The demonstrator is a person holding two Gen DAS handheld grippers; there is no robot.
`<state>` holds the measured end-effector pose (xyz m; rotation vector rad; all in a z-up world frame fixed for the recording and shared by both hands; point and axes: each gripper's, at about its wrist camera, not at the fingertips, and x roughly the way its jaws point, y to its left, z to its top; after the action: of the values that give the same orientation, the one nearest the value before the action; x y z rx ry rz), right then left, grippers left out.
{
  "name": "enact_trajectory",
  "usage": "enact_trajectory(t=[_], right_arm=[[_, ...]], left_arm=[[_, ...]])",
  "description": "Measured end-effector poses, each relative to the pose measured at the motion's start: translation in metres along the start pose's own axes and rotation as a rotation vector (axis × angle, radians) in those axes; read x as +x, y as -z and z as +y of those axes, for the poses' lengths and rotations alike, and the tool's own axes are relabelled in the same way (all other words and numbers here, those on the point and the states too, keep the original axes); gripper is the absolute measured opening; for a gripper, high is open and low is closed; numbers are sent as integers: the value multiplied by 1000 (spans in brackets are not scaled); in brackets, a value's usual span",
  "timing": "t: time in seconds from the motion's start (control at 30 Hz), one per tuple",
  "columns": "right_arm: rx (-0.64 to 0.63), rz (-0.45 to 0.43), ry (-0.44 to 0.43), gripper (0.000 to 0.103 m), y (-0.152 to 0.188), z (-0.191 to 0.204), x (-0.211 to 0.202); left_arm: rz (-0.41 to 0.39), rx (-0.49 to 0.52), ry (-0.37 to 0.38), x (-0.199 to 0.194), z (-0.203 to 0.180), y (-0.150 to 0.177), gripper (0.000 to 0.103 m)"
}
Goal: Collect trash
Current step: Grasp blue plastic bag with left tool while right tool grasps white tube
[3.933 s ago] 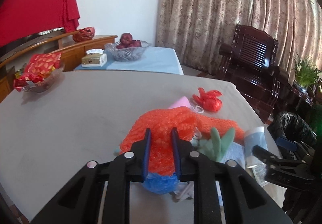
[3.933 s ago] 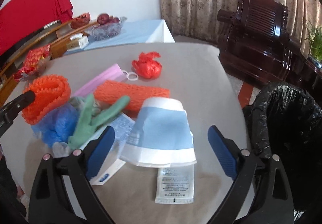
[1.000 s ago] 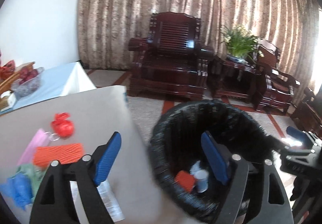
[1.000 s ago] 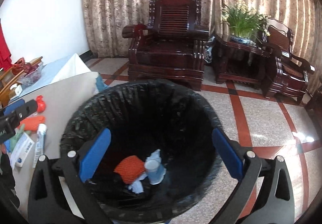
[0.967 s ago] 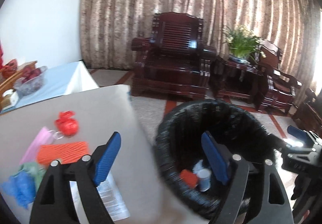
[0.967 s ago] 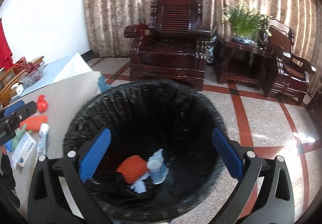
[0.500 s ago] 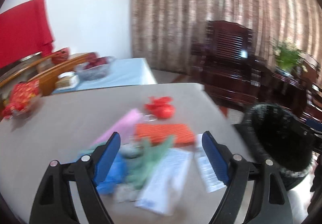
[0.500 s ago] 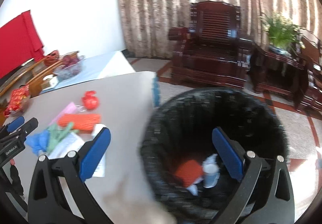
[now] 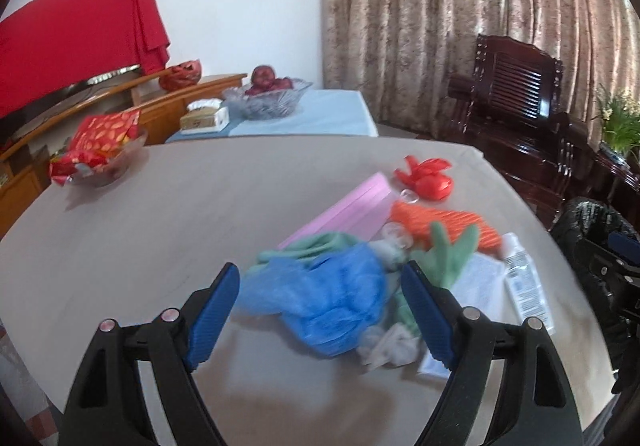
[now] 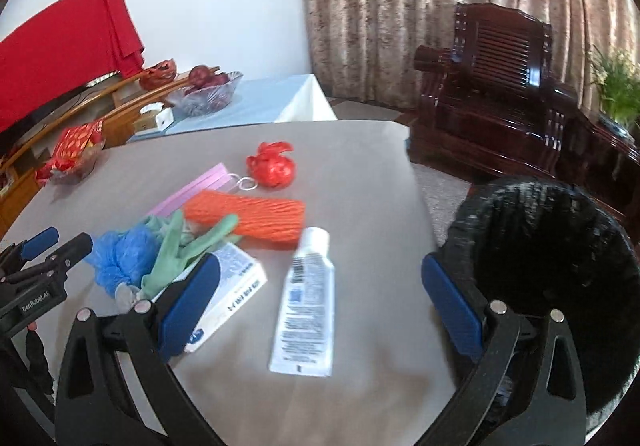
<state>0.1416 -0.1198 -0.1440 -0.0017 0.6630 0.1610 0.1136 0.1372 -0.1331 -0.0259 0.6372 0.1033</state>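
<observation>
Trash lies on the grey table point(image 9: 160, 238): a blue plastic bag point(image 9: 332, 298), green gloves point(image 9: 448, 254), an orange foam net point(image 10: 248, 217), a pink strip point(image 9: 352, 205), a red knotted bag point(image 10: 272, 169), a white box point(image 10: 228, 294) and a white tube point(image 10: 308, 302). My left gripper point(image 9: 320, 314) is open, its jaws wide on either side of the blue bag, not touching it. My right gripper point(image 10: 316, 298) is open with the white tube lying between its jaws. The black-lined bin point(image 10: 548, 270) stands off the table's right edge.
A glass dish of red packets point(image 9: 96, 157) sits at the table's far left. Behind are a side table point(image 9: 320, 113) with a fruit bowl point(image 9: 268, 97) and tissue box point(image 9: 204, 117), a dark wooden armchair point(image 10: 492, 97), a potted plant point(image 9: 620, 125) and curtains point(image 9: 460, 13).
Both grippers have swung left from above the bin back over the table. The left one now frames the blue bag, the right one the white tube. Both stayed open.
</observation>
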Motion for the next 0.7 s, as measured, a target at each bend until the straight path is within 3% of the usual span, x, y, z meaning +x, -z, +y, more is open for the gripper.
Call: enact_trajectory(t=[0.43,0.6,0.7], right_arm=[[-25,65,10,85,1,6,35],[-27,117,6,77,3,3,53],[-22,144,17,77,4,3,68]], left_arm=[[71,-7,23,37,-3,10,77],[119,-14,42,58,-4,10,52],[121,-30,64,61,-3,13,44]])
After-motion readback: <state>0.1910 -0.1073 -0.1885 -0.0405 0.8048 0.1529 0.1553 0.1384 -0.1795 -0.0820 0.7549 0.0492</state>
